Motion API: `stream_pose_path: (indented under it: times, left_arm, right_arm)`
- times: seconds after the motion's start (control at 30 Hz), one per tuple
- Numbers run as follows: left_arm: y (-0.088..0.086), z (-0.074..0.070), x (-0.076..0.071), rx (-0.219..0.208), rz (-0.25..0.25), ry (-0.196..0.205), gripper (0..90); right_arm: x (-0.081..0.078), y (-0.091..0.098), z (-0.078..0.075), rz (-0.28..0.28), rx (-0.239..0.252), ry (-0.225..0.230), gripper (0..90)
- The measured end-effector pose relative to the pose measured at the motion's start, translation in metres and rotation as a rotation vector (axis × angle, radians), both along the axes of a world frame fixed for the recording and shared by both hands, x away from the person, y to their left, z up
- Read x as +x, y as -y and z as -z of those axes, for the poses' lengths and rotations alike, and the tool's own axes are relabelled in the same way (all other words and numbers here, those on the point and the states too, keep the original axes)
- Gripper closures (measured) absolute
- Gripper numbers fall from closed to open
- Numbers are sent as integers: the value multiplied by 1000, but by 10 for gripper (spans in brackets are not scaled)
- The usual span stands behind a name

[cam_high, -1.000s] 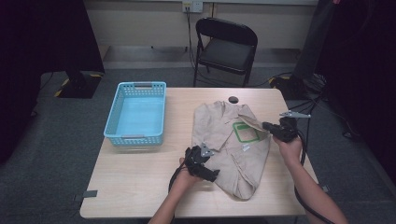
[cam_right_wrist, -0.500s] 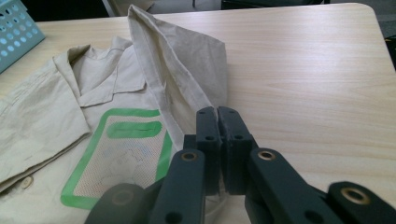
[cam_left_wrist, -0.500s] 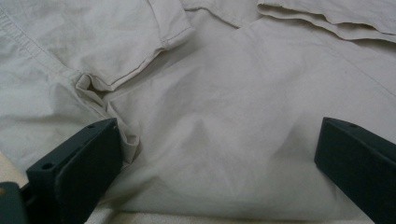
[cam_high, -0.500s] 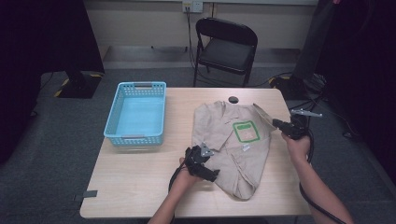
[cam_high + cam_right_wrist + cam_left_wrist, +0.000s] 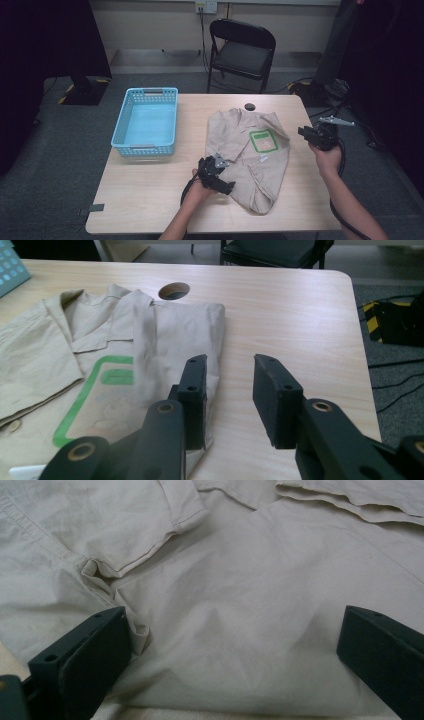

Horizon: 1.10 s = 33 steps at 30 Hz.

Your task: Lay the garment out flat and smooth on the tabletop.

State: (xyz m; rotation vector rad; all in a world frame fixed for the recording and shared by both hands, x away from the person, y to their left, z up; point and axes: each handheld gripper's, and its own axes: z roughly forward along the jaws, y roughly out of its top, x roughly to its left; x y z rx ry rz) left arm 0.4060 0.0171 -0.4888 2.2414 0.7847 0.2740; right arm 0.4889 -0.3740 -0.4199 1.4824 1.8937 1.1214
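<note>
A grey carpeted room lay around the pale wooden table (image 5: 150,200), with a black folding chair (image 5: 242,50) pushed up at its far side and a round cable hole (image 5: 249,106) near that edge. On the left half of the table stood a light blue plastic basket (image 5: 145,122). To the right of it lay the beige shirt (image 5: 250,160), folded in on itself, collar toward the far edge and a green-outlined patch (image 5: 263,140) facing up.

My left gripper (image 5: 216,172) rested at the shirt's near left edge. Through its own camera I saw its jaws spread wide, one on either side of a stretch of rumpled cloth, with a folded sleeve hem (image 5: 150,545) lying just beyond them; the pads were not pressing on anything.

My right gripper (image 5: 314,135) hung off the shirt's right side, near the table's right edge and apart from the cloth. Its jaws had just been opening, and they stood parted with nothing between them but bare tabletop. In its view the shirt's folded right edge (image 5: 210,340) lay just beside the left-hand pad, and the green patch sat further over.
</note>
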Motion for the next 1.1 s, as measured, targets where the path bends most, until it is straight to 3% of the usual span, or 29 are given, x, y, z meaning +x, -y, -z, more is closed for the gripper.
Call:
stream_pose_path:
  times: [0.2, 0.4, 0.77, 0.8, 0.83, 0.9, 1.0, 1.1]
  left_arm:
    - [0, 0, 0, 0, 0, 0, 0]
    - [0, 0, 0, 0, 0, 0, 0]
    - [0, 0, 0, 0, 0, 0, 0]
    - [0, 0, 0, 0, 0, 0, 0]
    - [0, 0, 0, 0, 0, 0, 0]
    - [0, 0, 0, 0, 0, 0, 1]
    - [0, 0, 0, 0, 0, 0, 0]
    - [0, 0, 0, 0, 0, 0, 1]
  right_arm:
    - [-5, -14, 1, -72, -16, 1, 578]
    - [1, -45, 24, -152, -42, -43, 537]
    - [27, -80, 60, -206, -93, -110, 538]
    - [28, -82, 62, -203, -122, -112, 539]
    - [28, -84, 65, -197, -144, -114, 547]
    - [28, -84, 68, -187, -132, -101, 598]
    - [29, -80, 67, -179, -127, -103, 783]
    - [30, -74, 67, -163, -109, -103, 869]
